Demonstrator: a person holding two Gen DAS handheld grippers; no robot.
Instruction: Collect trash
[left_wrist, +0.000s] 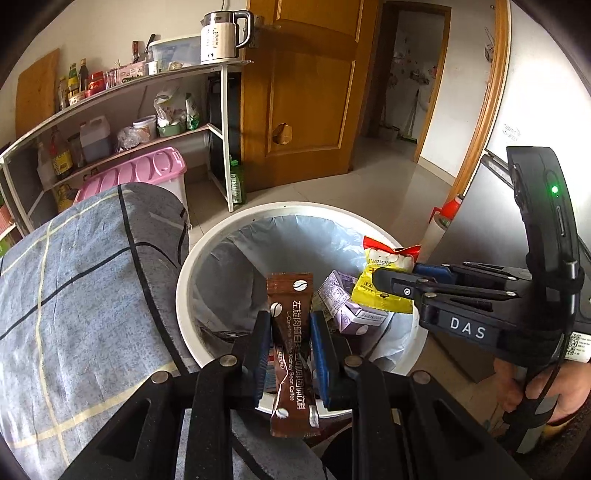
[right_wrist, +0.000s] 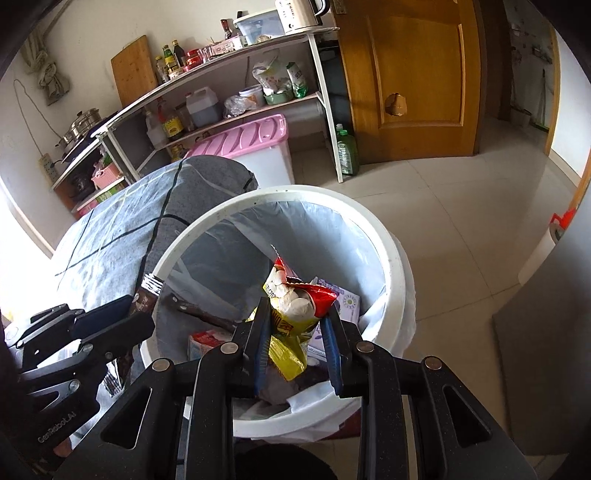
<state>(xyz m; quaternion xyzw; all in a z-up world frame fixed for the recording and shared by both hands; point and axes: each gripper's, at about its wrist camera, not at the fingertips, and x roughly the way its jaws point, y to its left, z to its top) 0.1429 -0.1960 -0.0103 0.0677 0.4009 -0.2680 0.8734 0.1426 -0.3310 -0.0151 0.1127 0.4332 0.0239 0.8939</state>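
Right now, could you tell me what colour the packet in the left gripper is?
Brown with white lettering; the coffee sachet shows best in the left wrist view.

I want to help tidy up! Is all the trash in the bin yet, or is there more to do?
Some is done: a purple carton already lies in the white bin. In hand: the left gripper holds a brown coffee sachet and the right gripper holds a yellow and red snack bag, both over the bin. Left to do: let go of both.

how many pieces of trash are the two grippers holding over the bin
2: a brown coffee sachet between the left gripper fingers, and a yellow-red snack bag between the right gripper fingers.
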